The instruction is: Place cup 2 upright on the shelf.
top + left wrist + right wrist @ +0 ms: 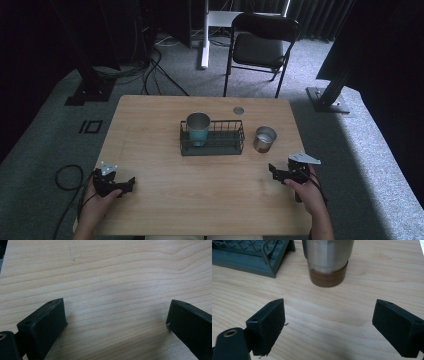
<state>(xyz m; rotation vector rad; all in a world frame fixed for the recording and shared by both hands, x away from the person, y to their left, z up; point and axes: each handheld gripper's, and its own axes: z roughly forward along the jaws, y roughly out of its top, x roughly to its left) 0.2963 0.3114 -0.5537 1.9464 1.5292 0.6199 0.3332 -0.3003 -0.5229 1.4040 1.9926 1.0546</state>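
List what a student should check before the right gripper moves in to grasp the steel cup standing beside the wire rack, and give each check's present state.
1. Right gripper jaws open: ok.
2. Steel cup upright on the table: ok.
3. Cup clear of the wire rack: ok, a gap shows.
4. Path from jaws to cup free: ok.
5. Left gripper open and over bare wood, out of the way: ok.
6. Cup empty: cannot tell.
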